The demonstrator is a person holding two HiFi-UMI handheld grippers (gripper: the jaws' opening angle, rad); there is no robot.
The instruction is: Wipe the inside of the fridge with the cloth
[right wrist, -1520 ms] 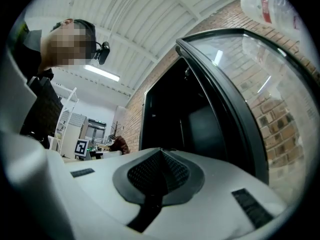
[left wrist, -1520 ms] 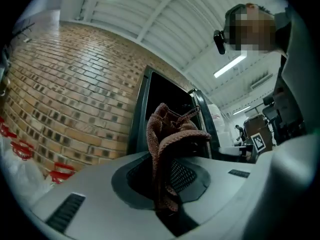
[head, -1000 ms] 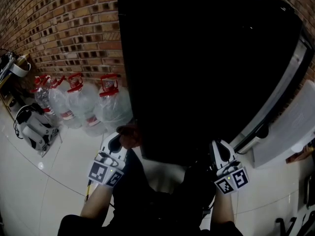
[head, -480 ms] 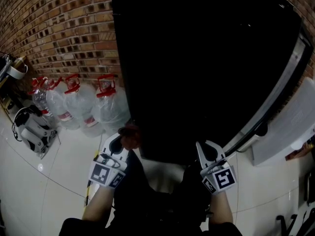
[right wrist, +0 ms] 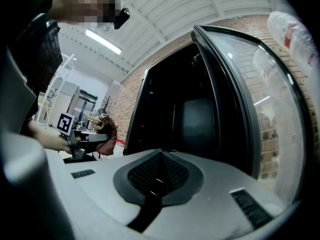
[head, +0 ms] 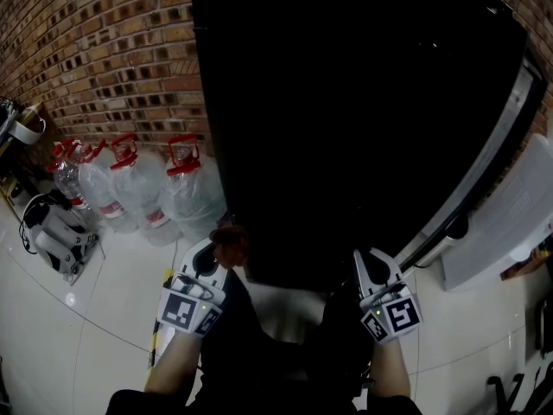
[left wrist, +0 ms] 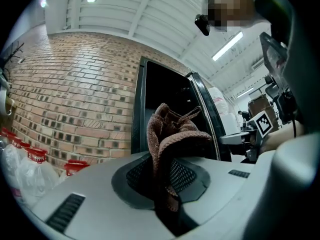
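Pale glossy floor tiles (head: 60, 327) shine right under you, and both your forearms reach out over them toward the big dark cabinet.

Closest in, your left gripper (head: 218, 251) has its jaws pinched tight on the brown cloth (head: 230, 240). From the left gripper view the cloth (left wrist: 172, 134) stands up in a crumpled bunch out of the closed jaws, with a strip of it trailing down into the slit between them. So the cloth is in your left tool, held just in front of the fridge's lower left corner, outside the cabinet.

Your right gripper (head: 370, 264) is alongside, low at the front of the fridge near the foot of the door. In the right gripper view its jaws (right wrist: 157, 176) sit together with nothing between them. That same view catches your left tool off to the side with the cloth (right wrist: 109, 134) hanging from its tip.

Just beyond both tools is the fridge (head: 363, 111), black and very dark inside. Its door (head: 488, 167) is swung open to the right, with a grey frame along its edge and a glass pane in the right gripper view.

Further left, clear water bottles (head: 186, 188) with red caps stand in a row on the floor. Behind them runs the brick wall (head: 104, 50).
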